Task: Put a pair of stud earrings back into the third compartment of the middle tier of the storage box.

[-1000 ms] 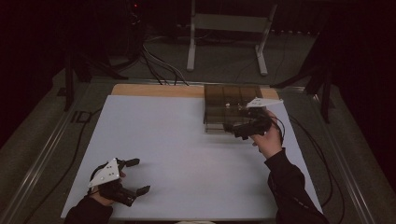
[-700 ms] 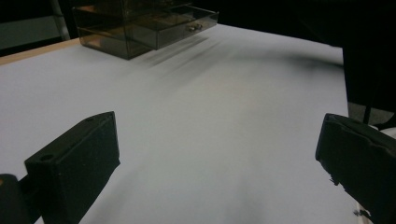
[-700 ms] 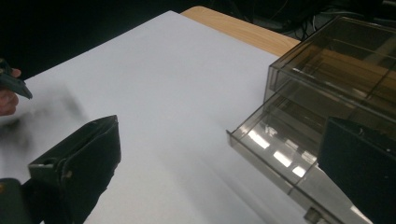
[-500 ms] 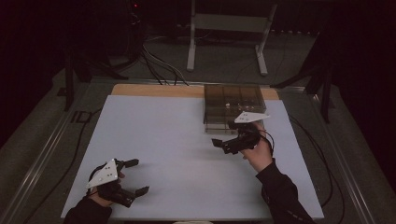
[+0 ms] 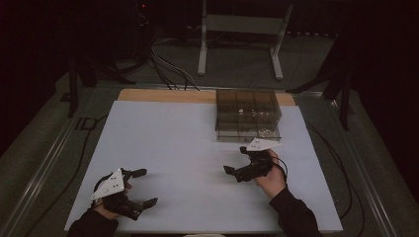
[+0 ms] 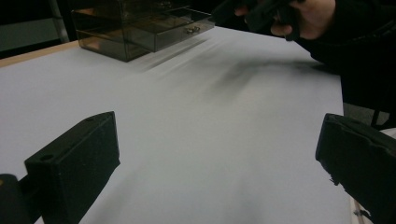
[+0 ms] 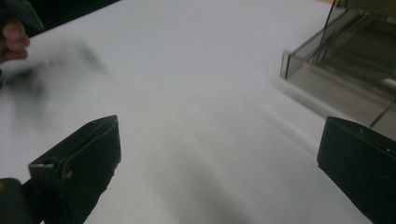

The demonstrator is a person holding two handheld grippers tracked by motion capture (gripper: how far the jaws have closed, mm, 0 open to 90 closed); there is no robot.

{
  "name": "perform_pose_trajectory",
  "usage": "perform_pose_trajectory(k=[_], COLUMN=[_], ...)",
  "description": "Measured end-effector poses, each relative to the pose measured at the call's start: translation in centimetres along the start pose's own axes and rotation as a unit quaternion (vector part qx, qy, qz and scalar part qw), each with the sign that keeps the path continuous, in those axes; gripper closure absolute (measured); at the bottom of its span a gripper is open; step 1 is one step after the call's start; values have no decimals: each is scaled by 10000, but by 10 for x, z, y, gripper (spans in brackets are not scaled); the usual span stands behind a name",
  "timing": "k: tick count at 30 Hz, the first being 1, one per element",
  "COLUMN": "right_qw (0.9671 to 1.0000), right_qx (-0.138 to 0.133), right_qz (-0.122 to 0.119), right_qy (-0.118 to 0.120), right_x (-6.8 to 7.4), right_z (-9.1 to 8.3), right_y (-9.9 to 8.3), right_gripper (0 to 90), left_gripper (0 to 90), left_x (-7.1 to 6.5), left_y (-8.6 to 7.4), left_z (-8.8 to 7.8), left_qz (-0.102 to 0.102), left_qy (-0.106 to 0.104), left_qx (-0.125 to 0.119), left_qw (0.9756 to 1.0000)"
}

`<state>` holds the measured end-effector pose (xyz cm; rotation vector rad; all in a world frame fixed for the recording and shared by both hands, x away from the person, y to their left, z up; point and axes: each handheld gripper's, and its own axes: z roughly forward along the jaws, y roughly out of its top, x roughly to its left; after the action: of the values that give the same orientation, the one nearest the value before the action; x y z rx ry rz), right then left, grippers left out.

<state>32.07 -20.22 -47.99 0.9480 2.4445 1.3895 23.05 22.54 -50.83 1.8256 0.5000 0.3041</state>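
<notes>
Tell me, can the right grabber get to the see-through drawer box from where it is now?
Probably yes. The right gripper hangs open just in front of the clear drawer box, with bare white table between them. It points away toward the left, though, so the hand would have to turn it first.

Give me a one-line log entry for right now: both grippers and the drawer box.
left gripper: open, empty, near table edge | right gripper: open, empty, just in front of drawer box | drawer box: far right, bottom drawer slightly out
</notes>
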Motion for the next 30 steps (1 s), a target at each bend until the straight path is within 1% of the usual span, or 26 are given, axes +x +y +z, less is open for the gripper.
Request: perform_pose_trajectory(k=[2, 5, 7, 10, 14, 15, 16, 17, 20, 21, 22, 24, 25, 27, 29, 30], right_qw=[10000, 9999, 9999, 10000, 10000, 10000, 9997, 9997, 9998, 9998, 9997, 9996, 9995, 9993, 9993, 9993], right_qx=[-40, -11, 67, 23, 6, 66, 153, 149, 134, 61, 88, 23, 61, 28, 18, 58], right_qz=[13, -103, -116, -93, -40, -65, -128, -124, -55, -38, -29, -30, 4, 12, 51, 96], right_qy=[-5, -100, -37, -3, -6, -36, -126, -117, -124, -186, -209, -286, -310, -370, -378, -357], right_x=[0, 0, 0, 0, -1, -1, 0, 0, -1, -2, -3, -4, -5, -7, -9, -10], right_z=[1, 1, -1, -7, -12, -14, -16, -19, -26, -32, -35, -41, -44, -50, -56, -59], right_y=[-8, -19, -25, -32, -41, -44, -48, -50, -54, -60, -62, -68, -71, -76, -81, -83], right_gripper=[0, 0, 0, 0, 0, 0, 0, 0, 0, 0, 0, 0, 0, 0, 0, 0], left_gripper=[6, 6, 6, 6, 6, 6, 6, 6, 6, 6, 6, 6, 6, 6, 6, 6], left_x=[0, 0, 0, -1, -1, 0, 0, 0, 0, 0, 0, 0, 0, 0, 0, 0], left_y=[0, -1, -1, 0, 0, -1, -1, -1, -1, -1, -2, -2, -2, -2, -2, -2], left_z=[0, 1, 1, 0, 0, 1, 1, 1, 1, 1, 1, 1, 1, 1, 1, 1], left_qz=[-1, -1, -8, -1, -6, -25, -19, -19, -26, -32, -35, -44, -49, -59, -48, -63], left_qy=[-5, -12, 5, 30, 6, -18, -17, -22, -29, -30, -32, -32, -29, -36, -64, -61], left_qx=[-2, 26, 25, -11, -9, 7, 21, 26, 31, 33, 37, 46, 46, 29, 16, 22], left_qw=[10000, 10000, 10000, 10000, 10000, 10000, 10000, 10000, 10000, 10000, 10000, 10000, 10000, 10000, 10000, 10000])
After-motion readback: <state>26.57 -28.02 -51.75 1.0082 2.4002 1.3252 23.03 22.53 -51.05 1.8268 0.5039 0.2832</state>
